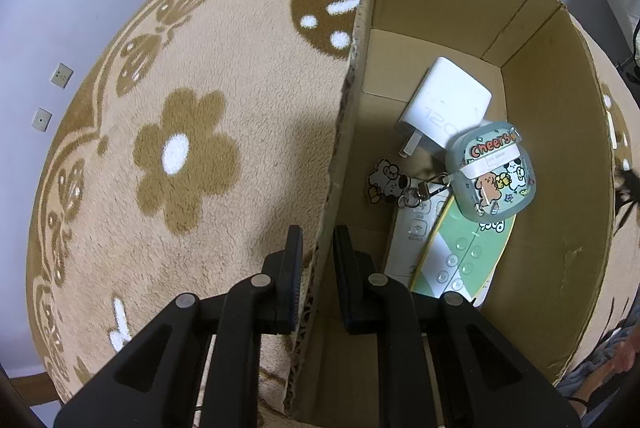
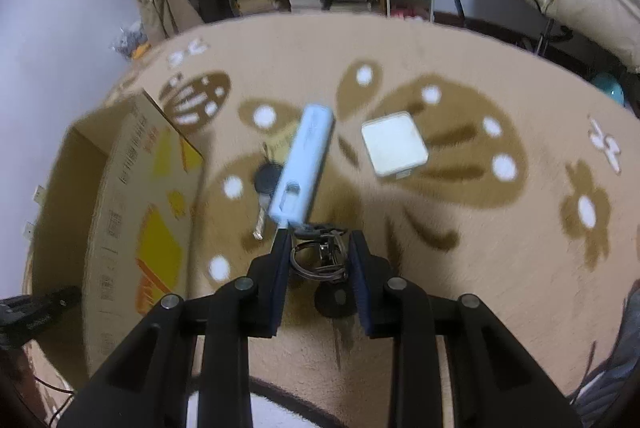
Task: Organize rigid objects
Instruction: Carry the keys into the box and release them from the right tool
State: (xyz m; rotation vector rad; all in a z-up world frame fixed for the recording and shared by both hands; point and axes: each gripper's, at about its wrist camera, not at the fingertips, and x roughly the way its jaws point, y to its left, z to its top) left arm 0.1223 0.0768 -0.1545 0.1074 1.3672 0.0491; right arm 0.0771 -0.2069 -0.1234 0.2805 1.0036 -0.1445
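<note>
Your right gripper point(image 2: 318, 248) clamped on a key ring bunch point(image 2: 320, 256), pale blue case point(image 2: 302, 168) dangling ahead, white square box point(image 2: 394, 144) on the rug point(image 2: 480, 268), cardboard box point(image 2: 132, 212) at left

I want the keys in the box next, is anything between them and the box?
Nothing visible blocks the way. The key ring sits in the right tool, and only bare rug lies between it and the open cardboard box at left.

"Cheers" on green earbud case point(image 1: 491, 174), "120" on white charger point(image 1: 442, 108)
</note>
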